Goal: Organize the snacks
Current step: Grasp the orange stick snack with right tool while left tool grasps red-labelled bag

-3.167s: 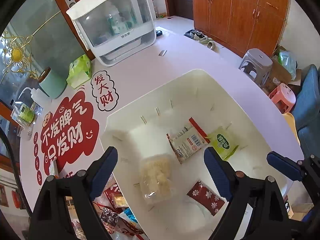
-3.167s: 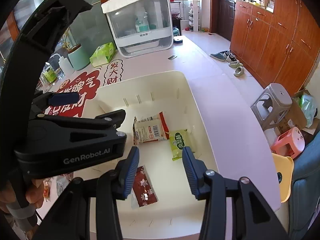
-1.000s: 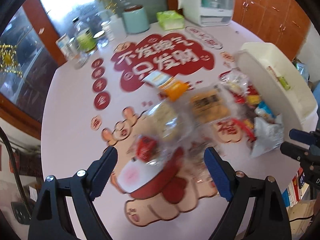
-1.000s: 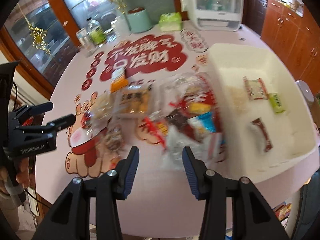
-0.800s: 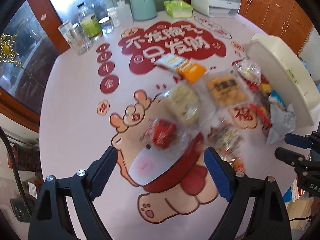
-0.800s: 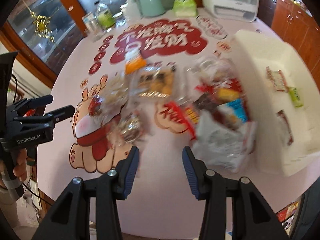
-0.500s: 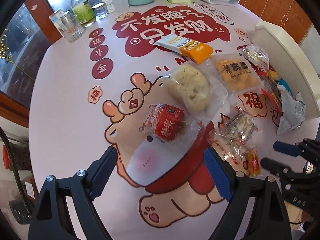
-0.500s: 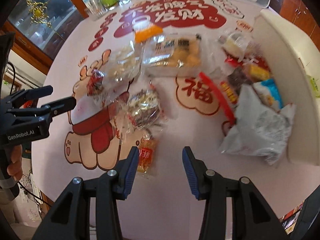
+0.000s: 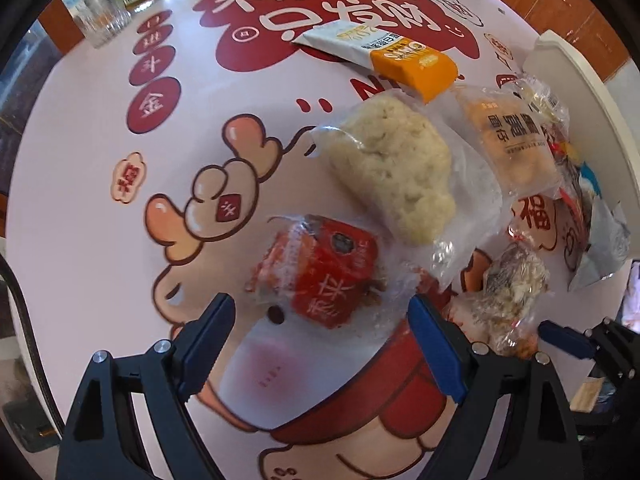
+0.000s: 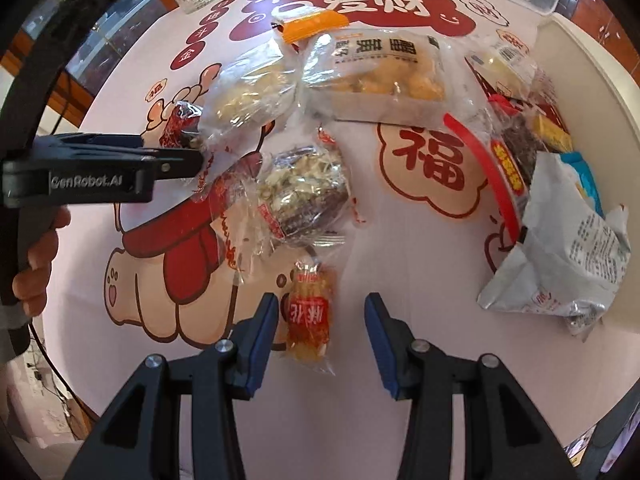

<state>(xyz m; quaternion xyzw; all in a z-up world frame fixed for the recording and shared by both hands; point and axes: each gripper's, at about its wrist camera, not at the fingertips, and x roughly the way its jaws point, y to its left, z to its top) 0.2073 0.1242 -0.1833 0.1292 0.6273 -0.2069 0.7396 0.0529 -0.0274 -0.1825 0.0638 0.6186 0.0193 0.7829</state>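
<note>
Both tongs lower, empty: left tongs [image 9: 320, 336] wide above red packet [image 9: 320, 268]; right tongs [image 10: 320, 340] narrower around orange packet [image 10: 310, 316].

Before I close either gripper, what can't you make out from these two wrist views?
- Inside of the cream plastic bin: right wrist view shows only its wall, cut by the frame edge.
- Snacks under the silver foil bag: covered.
- Red wrapped cake, left wrist view: bottom edge hidden by glare on clear wrap.
- Left gripper contact: none visible.

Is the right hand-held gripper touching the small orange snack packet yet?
Cannot tell. In the right wrist view the orange snack packet sits between the right hand-held gripper's open jaws, against the left pad.
</note>
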